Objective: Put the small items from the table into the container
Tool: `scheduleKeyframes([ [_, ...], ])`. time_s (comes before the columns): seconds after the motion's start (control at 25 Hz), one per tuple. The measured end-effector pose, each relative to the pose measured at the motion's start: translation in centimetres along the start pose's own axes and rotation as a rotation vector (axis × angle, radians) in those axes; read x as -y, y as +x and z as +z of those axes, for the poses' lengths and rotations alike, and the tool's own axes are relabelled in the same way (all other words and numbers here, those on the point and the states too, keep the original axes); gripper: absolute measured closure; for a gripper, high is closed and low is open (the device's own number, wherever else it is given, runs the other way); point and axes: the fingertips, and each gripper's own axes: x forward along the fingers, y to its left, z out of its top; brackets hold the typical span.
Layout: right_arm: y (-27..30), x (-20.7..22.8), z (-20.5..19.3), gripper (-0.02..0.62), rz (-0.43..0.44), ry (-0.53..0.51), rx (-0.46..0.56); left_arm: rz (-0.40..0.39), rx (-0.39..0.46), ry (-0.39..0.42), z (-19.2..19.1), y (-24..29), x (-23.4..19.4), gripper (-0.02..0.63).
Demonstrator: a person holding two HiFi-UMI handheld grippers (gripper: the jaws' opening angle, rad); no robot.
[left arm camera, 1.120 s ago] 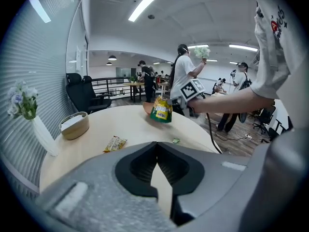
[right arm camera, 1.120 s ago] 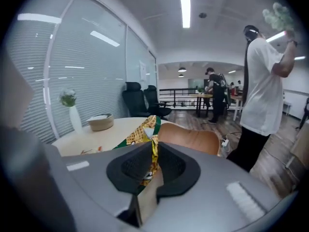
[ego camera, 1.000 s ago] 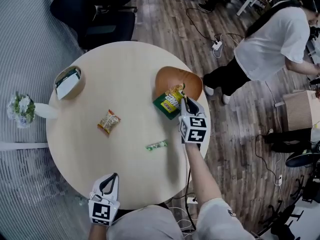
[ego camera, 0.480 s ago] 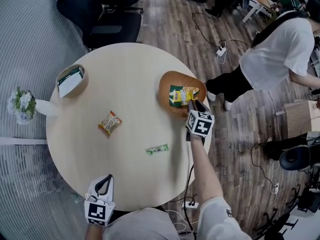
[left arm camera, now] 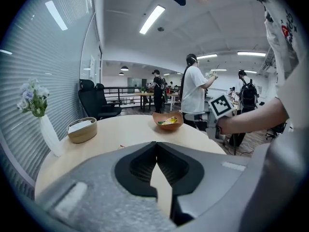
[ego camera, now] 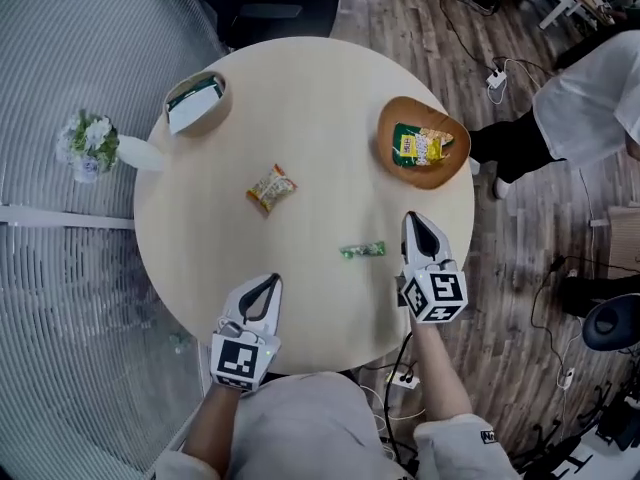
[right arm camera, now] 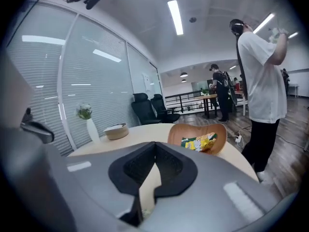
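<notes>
Both pairs of fingers are closed on nothing. The right gripper points just beside the green candy wrapper, likely its next pick, and the left gripper hovers at the bench edge, facing the orange snack packet. One green-yellow packet already lies in the wooden bowl.

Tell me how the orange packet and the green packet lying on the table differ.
The orange packet is broad and squarish; the green packet is long and slim. The orange packet lies at a slant near the middle of the table; the green packet lies almost level across the head view, nearer the person. Both lie flat on the table, outside the bowl.
</notes>
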Motion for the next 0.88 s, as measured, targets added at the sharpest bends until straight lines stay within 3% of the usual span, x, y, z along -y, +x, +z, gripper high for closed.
scheduleKeyframes([
  [0.28,-5.7,-9.5,-6.5,0.592,0.042,0.02,-0.093,-0.052,0.001,0.004,0.0,-0.1,0.7,0.618],
  [0.56,-6.9,-11.0,-8.4,0.589,-0.017,-0.009,-0.157,-0.144,0.013,-0.019,-0.6,0.4,0.8,0.615],
  [0.72,-5.4,-10.1,-10.6,0.509,-0.052,-0.035,-0.234,-0.163,-0.002,-0.015,-1.5,1.1,0.4,0.615],
  [0.88,-2.5,-8.8,-13.7,0.377,-0.084,-0.088,-0.338,-0.193,-0.022,-0.024,-2.5,1.5,0.2,0.615],
])
